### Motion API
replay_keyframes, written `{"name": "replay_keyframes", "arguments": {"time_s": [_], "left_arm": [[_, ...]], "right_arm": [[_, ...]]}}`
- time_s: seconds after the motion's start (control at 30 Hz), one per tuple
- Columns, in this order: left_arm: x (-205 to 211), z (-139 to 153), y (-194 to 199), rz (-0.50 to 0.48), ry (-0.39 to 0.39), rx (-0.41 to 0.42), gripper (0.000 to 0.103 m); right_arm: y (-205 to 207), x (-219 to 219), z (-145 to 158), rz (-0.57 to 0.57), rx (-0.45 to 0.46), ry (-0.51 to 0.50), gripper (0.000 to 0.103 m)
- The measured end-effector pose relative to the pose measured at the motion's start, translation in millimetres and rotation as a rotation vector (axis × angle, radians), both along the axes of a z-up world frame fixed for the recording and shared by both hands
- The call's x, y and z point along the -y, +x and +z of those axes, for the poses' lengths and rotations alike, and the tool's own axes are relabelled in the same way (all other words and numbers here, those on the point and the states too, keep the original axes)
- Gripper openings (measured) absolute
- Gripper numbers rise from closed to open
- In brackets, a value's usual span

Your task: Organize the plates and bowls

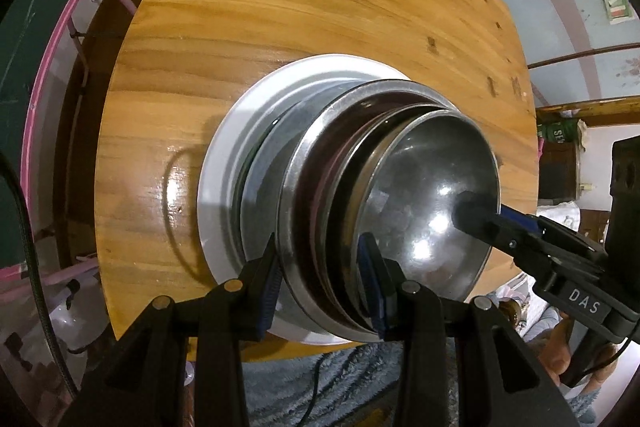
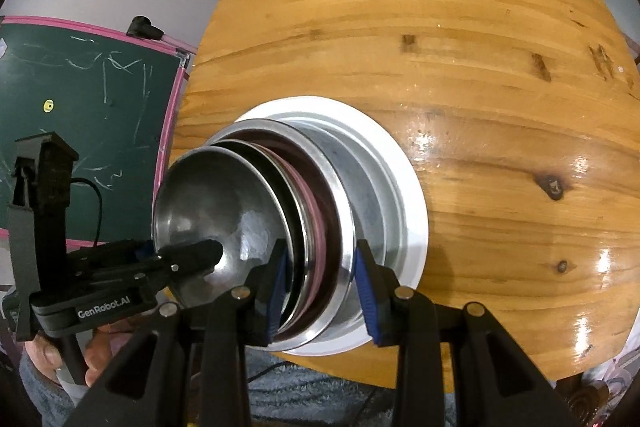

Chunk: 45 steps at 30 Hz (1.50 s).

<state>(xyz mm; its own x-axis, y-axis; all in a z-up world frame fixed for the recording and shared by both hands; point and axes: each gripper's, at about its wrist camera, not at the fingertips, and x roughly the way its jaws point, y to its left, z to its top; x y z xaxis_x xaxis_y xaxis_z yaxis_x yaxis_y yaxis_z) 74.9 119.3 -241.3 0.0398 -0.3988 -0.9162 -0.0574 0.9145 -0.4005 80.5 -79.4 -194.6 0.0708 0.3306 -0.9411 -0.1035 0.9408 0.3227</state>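
A stack stands at the near edge of the round wooden table [image 1: 280,7]: a white plate [image 1: 224,163] at the bottom, steel plates and bowls [image 1: 316,163] on it, and a small steel bowl [image 1: 424,195] on top. My left gripper [image 1: 324,291] straddles the rims of the stacked steel bowls, its pads close on both sides. My right gripper [image 2: 324,291] straddles the stack's rims [image 2: 320,211] from the other side in the same way. Each gripper shows in the other's view [image 1: 480,223] [image 2: 192,255], with one finger inside the top bowl [image 2: 216,203].
A green chalkboard with a pink frame [image 2: 80,115] stands left of the table. A grey fluffy rug [image 1: 320,379] lies below the table's near edge. The table top [image 2: 440,47] stretches far beyond the stack.
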Motion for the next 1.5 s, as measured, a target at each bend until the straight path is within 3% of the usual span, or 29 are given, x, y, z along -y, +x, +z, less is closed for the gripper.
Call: {"name": "replay_keyframes", "arguments": {"time_s": [0.27,0.53,0.77,1.2,1.3,1.5], "left_arm": [[6,-2,3,-0.007,0.000,0.009,0.036],[9,19,1,-0.008,0.017,0.092,0.067],[13,38,-5,-0.009,0.036,0.144,0.069],[47,104,-42,-0.021,0.151,0.367,0.083],[59,121,-51,-0.019,0.162,0.422,0.091],[83,147,-68,-0.025,0.199,0.504,0.091]], "right_arm": [[3,-5,-8,0.013,0.005,-0.041,0.033],[-3,-1,0,0.020,0.050,-0.045,0.035],[-12,7,19,0.013,0.106,-0.043,0.035],[-53,36,83,-0.025,0.332,-0.086,0.035],[-65,47,101,-0.039,0.392,-0.100,0.035],[-85,67,130,-0.073,0.497,-0.144,0.035]]}}
